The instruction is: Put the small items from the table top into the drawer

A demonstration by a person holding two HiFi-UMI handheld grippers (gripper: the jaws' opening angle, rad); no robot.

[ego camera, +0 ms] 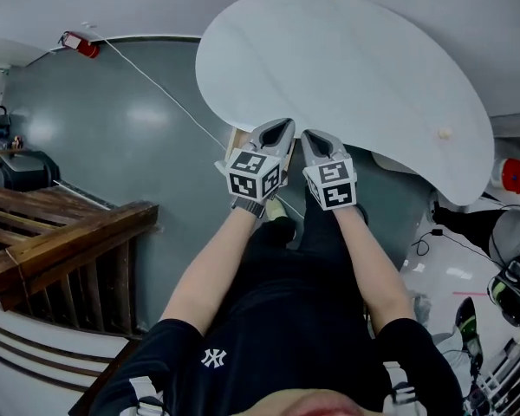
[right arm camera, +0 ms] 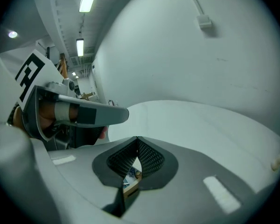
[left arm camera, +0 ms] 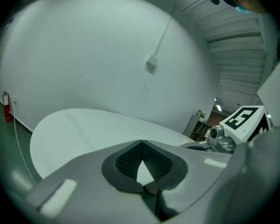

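One small item [ego camera: 445, 133] is left on the white desk [ego camera: 329, 59], a pale rounded piece lying alone near the desk's right edge, well apart from both tools. It looks light and hard, though it is too small to tell the material. Being rounded, it will probably roll or skid on the smooth top if nudged from one side. The safest hold is likely across its middle, with the pads low to the desk surface.

The left hand-held gripper [ego camera: 280, 126] and the right hand-held gripper [ego camera: 315, 137] hang side by side over the desk's near rim. Each has its jaws together at the tips and nothing between them. Just below that rim a wooden edge [ego camera: 231, 141] shows (most likely the open drawer)
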